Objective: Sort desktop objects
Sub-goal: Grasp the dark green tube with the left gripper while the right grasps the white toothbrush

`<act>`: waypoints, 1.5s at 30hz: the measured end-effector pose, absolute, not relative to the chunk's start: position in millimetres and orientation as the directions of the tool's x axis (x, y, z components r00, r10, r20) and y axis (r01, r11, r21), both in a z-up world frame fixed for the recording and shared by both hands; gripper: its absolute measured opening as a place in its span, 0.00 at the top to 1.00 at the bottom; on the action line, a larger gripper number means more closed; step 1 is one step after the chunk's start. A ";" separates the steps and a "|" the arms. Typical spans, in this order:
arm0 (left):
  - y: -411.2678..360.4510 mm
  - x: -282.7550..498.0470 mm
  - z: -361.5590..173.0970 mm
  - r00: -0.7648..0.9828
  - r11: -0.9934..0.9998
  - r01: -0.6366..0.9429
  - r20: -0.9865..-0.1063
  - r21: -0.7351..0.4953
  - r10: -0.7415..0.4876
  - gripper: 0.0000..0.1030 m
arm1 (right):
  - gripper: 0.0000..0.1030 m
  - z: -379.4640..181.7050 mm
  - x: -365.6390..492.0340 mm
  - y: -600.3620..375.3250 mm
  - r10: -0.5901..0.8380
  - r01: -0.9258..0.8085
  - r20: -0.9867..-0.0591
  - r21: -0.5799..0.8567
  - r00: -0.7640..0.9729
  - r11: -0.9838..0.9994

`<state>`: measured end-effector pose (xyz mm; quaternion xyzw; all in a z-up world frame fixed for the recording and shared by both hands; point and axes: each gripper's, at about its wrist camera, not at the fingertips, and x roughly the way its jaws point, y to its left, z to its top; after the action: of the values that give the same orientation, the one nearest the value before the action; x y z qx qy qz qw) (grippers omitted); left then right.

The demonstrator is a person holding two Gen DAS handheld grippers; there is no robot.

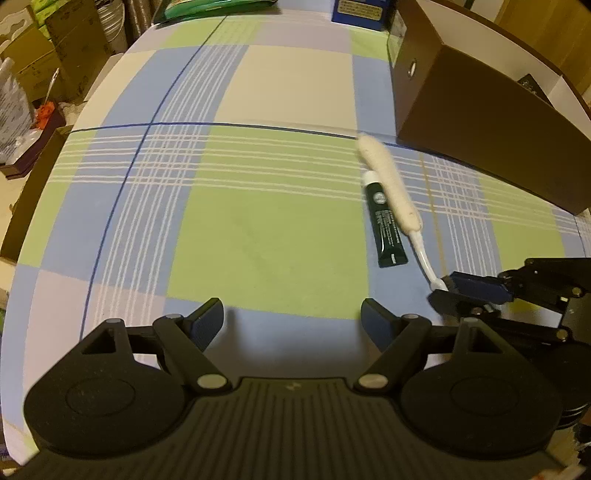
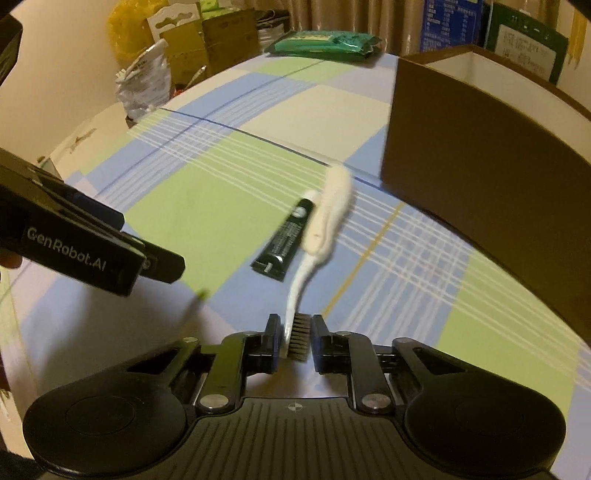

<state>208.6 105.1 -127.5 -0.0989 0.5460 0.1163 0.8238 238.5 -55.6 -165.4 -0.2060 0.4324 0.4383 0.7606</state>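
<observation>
A white brush [image 2: 328,218] with a fluffy cream head and a patch of brown bristles [image 2: 298,338] at its handle end points away from me. My right gripper [image 2: 294,325] is shut on that bristle end; in the left wrist view it [image 1: 443,290] holds the brush [image 1: 388,184] at the right. A dark green tube [image 1: 386,225] [image 2: 286,240] lies flat on the checked cloth, just left of the brush. The fluffy head crosses the tube's white cap; whether they touch I cannot tell. My left gripper [image 1: 291,314] is open over bare cloth, left of the tube.
A tall brown open box [image 1: 480,122] [image 2: 480,166] stands right of the brush. A green packet [image 2: 325,42] and a blue carton [image 1: 364,11] sit at the table's far edge. Cardboard boxes and bags [image 2: 147,88] crowd the floor beyond the left edge.
</observation>
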 end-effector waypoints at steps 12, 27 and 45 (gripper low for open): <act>84.1 235.8 -131.9 0.425 0.981 -0.187 -0.904 -0.049 0.035 0.24 | 0.89 -159.4 243.4 -126.9 0.423 -0.795 -0.862 0.039 0.280 0.606; 71.1 287.8 -149.8 0.480 0.995 -0.088 -0.877 -0.052 -0.004 0.46 | 0.88 -152.7 263.0 -198.7 0.279 -0.579 -0.877 0.001 0.391 0.815; 31.1 289.2 -149.3 0.480 0.993 0.087 -0.871 -0.076 -0.109 0.83 | 0.50 -160.1 284.7 -189.0 0.320 -0.569 -0.832 0.006 0.453 0.822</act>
<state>289.2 31.1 -149.3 -0.0108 0.5068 -0.0568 0.8601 284.7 -189.0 -160.1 -0.1379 0.4514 0.2641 0.8411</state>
